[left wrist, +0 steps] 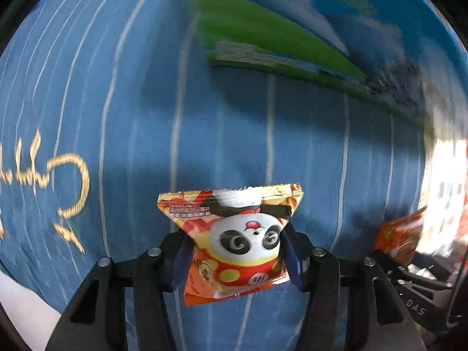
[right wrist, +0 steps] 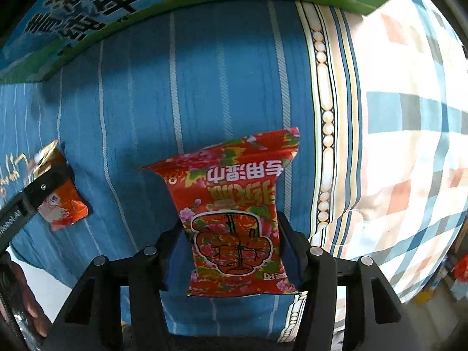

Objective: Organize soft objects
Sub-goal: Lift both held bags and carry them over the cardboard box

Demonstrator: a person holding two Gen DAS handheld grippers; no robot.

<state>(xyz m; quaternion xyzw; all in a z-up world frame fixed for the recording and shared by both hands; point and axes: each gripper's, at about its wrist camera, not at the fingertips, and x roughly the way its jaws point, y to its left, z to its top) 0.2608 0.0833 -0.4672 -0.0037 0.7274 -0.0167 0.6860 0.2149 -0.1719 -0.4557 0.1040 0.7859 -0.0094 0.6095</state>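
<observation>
Left tool is clamping the panda packet above the blue striped bedcover, apparently carrying it for sorting. Right tool is pinching the red floral packet, likewise lifted; green-blue carton is lying beyond.

The right tongs clamped a red, flower-printed soft plastic packet between their blue-padded fingers, printing upside down. Beneath lay a blue cloth with pale stripes, bordered on the right by a checked fabric. At far left, the left tongs gripped a small orange packet. A green-and-blue printed carton lay across the top.
</observation>
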